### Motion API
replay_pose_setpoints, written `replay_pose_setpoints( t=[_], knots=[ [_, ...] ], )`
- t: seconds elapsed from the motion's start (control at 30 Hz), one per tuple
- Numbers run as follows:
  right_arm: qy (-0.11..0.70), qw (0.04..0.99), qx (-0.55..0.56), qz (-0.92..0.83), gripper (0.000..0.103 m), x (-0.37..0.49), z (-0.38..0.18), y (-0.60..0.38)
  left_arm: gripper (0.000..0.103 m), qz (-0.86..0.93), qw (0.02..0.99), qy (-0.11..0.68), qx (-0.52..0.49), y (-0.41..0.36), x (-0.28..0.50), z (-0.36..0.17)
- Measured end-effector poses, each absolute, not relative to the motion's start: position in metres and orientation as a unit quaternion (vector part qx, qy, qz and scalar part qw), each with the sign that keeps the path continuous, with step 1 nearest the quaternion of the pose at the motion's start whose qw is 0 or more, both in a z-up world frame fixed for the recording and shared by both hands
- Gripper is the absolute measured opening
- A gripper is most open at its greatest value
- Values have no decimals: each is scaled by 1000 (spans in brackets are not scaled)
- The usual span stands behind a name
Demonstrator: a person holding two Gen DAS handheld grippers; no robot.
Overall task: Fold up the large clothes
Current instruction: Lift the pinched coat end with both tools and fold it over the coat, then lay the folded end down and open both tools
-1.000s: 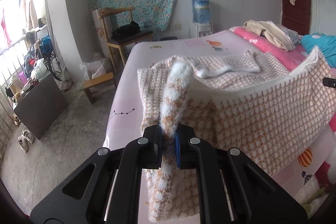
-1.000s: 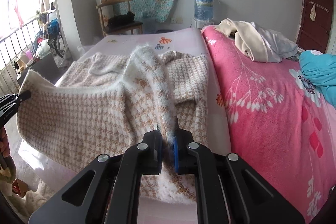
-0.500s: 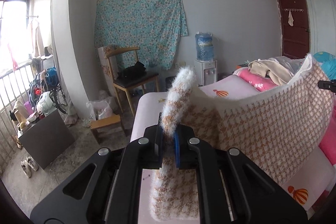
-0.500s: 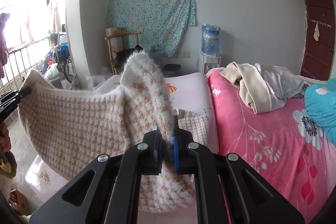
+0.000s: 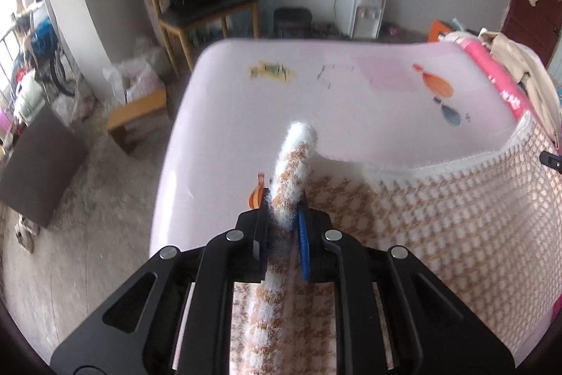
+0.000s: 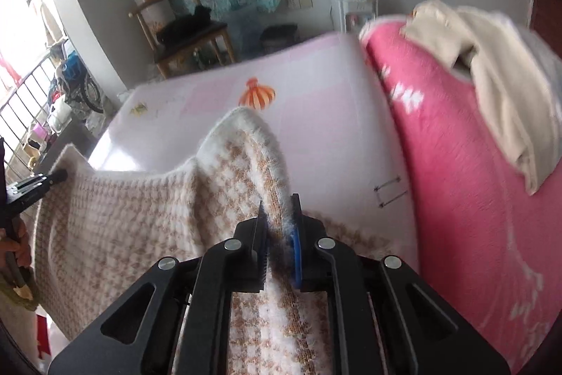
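Gripping the houndstooth sweater edge, left tongs and right tongs hide its lower part.

The left gripper is clamping fuzzy knit between its 2 fingers, angled down toward the bed. The right gripper is pinching the same knit likewise, tilted downward, level with the left one.

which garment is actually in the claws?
The brown-and-white houndstooth sweater, clamped by both the left claw and right claw; the cream garment lies untouched on the pink blanket.
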State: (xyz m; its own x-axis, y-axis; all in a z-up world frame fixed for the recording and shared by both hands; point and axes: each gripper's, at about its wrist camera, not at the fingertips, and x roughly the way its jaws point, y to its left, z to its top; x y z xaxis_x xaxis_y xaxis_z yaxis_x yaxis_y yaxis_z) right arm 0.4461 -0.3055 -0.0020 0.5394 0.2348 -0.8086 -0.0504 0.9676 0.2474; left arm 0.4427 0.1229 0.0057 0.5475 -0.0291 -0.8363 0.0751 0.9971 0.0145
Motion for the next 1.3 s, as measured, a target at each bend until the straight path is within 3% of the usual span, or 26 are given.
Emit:
replay_pose_setpoints(
  t=[0.03, 0.1, 0.17, 0.27, 0.37, 0.5, 0.6, 0.77, 1.03, 1.1, 1.23, 1.3],
  knots=[
    [489, 861, 117, 80, 33, 451, -16, -312, 21, -29, 872, 488, 10, 130, 446, -6],
    [494, 848, 172, 87, 45, 452, -31, -331, 30, -32, 870, 491, -27, 145, 445, -15],
    [480, 831, 254, 119, 49, 447, -37, -356, 42, -31, 871, 487, -58, 158, 439, -18],
    [458, 819, 325, 116, 58, 438, -39, -388, 46, -34, 866, 487, -107, 176, 432, -18],
    [449, 824, 339, 71, 59, 421, -32, -406, 47, -30, 872, 469, -135, 188, 417, -5],
    [435, 846, 299, 70, 60, 399, -1, -393, 55, -36, 891, 440, -111, 182, 384, 23],
    [427, 868, 241, 80, 68, 367, 27, -366, 61, -59, 899, 425, -82, 169, 351, 46],
    [415, 886, 165, 127, 78, 308, 54, -320, 80, -123, 909, 397, -35, 136, 282, 66],
    [467, 861, 145, 139, 78, 282, -6, -300, 81, -111, 886, 450, -18, 117, 245, -12],
    [477, 847, 188, 142, 70, 276, -27, -321, 78, -106, 880, 461, -47, 134, 244, -32],
    [457, 855, 213, 126, 68, 254, -13, -346, 77, -120, 885, 444, -67, 148, 232, -22],
    [457, 858, 209, 104, 73, 247, -10, -354, 78, -112, 886, 443, -75, 155, 229, -18]
  ],
)
